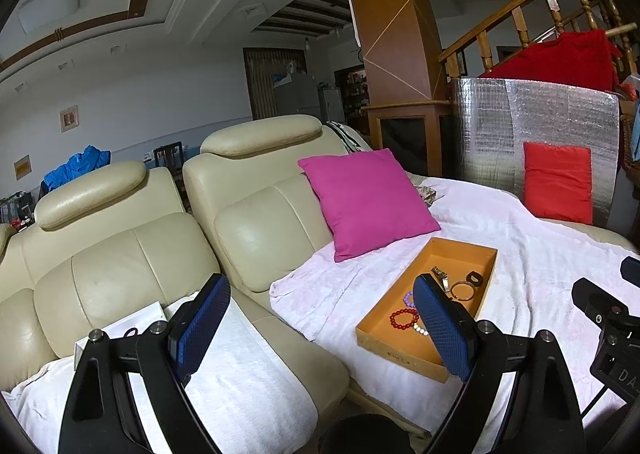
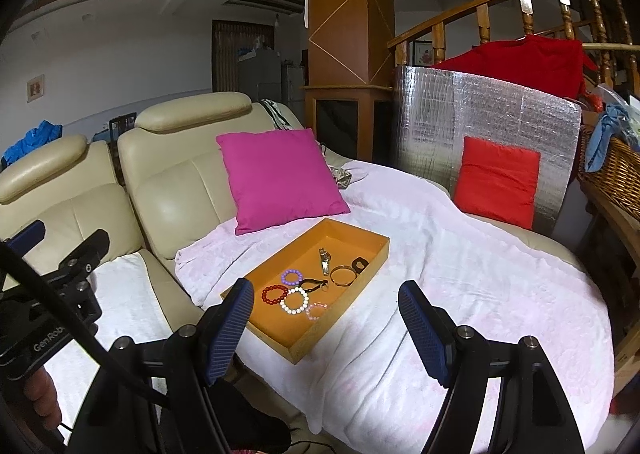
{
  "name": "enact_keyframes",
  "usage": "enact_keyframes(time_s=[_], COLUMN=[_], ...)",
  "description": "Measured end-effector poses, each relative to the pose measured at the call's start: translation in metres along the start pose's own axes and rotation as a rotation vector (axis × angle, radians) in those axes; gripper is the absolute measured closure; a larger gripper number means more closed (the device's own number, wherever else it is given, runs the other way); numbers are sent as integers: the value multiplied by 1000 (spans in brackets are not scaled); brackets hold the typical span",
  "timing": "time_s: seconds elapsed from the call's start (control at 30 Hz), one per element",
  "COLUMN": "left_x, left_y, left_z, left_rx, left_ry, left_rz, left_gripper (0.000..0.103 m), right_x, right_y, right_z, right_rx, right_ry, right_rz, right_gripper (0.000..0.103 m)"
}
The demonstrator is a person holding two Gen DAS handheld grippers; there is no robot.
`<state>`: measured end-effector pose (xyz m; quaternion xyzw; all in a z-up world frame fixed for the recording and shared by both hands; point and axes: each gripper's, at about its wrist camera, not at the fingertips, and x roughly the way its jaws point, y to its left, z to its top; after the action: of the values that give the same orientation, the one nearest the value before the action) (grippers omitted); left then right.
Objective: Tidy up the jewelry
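An orange tray (image 2: 280,330) lies on the pale pink blanket over the sofa seat. In it are a red bead bracelet (image 2: 274,294), a white one (image 2: 295,300), a purple one (image 2: 291,277), a pink one (image 2: 317,311), a gold bangle (image 2: 343,275), a watch (image 2: 324,258) and a black piece (image 2: 360,264). My right gripper (image 2: 326,285) hovers in front of the tray, open and empty. In the left wrist view the tray (image 1: 400,354) sits to the right. My left gripper (image 1: 320,280) stands open with nothing in it, its right finger covering part of the beads.
A magenta cushion (image 2: 280,178) leans behind the tray, and a red cushion (image 2: 498,180) rests against a silver foil panel (image 2: 480,114). A wicker basket (image 2: 612,174) stands at the right. A white box (image 1: 132,318) lies on the left sofa seat.
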<state>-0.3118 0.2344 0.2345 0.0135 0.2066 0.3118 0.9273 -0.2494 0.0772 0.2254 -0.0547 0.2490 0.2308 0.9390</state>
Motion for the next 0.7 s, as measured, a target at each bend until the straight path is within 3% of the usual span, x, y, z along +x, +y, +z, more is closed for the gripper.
enact_keyframes(time_s=[0.7], left_x=[54], left_y=[-4], left_z=[7], left_rx=[-37], left_ry=[44], left_rz=[-5], left_gripper=[10], right_x=[63], right_y=[3], right_z=[18], right_rx=[-22], right_ry=[64], right_rz=[-10], right_gripper=[25])
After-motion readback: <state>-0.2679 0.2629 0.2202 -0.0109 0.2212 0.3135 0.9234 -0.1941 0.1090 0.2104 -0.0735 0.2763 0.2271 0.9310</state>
